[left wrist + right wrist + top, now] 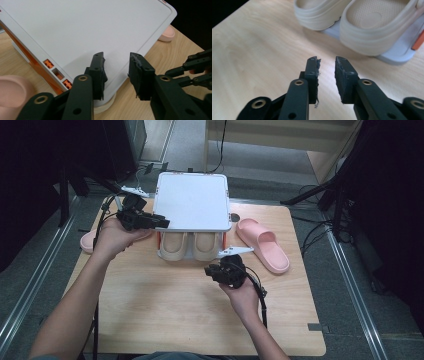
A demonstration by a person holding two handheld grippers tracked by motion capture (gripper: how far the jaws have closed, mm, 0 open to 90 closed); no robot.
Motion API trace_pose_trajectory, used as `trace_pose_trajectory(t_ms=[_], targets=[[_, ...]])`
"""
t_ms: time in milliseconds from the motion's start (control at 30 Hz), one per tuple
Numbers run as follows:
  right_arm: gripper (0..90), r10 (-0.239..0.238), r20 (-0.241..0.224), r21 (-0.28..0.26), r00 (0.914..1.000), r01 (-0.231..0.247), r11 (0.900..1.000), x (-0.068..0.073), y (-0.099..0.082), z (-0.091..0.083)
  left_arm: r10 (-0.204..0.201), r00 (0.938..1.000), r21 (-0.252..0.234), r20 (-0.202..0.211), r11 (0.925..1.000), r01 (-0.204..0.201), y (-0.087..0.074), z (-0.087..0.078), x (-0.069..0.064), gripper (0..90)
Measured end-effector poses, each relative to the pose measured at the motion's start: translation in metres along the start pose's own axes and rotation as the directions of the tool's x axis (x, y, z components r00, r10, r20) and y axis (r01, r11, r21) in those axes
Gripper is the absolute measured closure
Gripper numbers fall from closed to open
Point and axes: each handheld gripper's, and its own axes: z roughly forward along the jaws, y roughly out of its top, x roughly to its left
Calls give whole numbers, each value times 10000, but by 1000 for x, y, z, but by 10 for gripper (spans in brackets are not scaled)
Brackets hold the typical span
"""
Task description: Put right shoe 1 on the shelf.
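Observation:
A white shoe rack [192, 202] with orange side posts stands mid-table, its flat top panel [87, 30] tilted in the left gripper view. Two beige slippers [174, 244] [377, 27] sit side by side on its lower tray [402, 55], heels toward me. My left gripper [164, 223] [116, 56] is open at the top panel's front left corner; the panel's edge lies past the gap and the pads do not press on it. In front of the rack, my right gripper [215, 267] [326, 60] is open over bare wood, short of the slippers, with nothing between its jaws.
One pink slipper [262, 245] [167, 33] lies on the table right of the rack. Another pink slipper [90, 240] [12, 92] lies at the left edge, partly behind my left hand. The wooden table [165, 310] ends near the rack's back; cables and stands surround it on the floor.

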Motion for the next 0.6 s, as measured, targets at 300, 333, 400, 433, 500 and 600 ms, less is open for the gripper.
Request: trace_pose_trajectory(t_ms=[300, 333, 400, 433, 500, 600], targets=[[513, -104, -725, -331, 9973, 80, 9994, -3, -17, -38, 244, 9997, -376, 38, 9990, -243, -4, -21, -10, 417], [512, -77, -673, -385, 9977, 51, 9992, -3, -18, -40, 293, 9996, -429, -21, 9986, -293, -5, -23, -11, 407], [511, 147, -644, -461, 9978, -177, 9988, -6, -21, -45, 309, 9994, -529, -132, 9981, -316, -8, -27, -11, 393], [499, 277, -597, -579, 9978, -312, 9978, -8, -21, -48, 357, 9992, -529, -162, 9979, -365, -9, -28, -10, 388], [464, 198, -529, -724, 9984, -236, 9971, -10, -21, -52, 361, 9989, -486, -315, 9981, -376, -12, -33, -8, 378], [451, 248, -418, -793, 9988, -280, 9965, -14, -23, -56, 365, 9981, -553, -495, 9977, -393, -19, -40, -4, 375]])
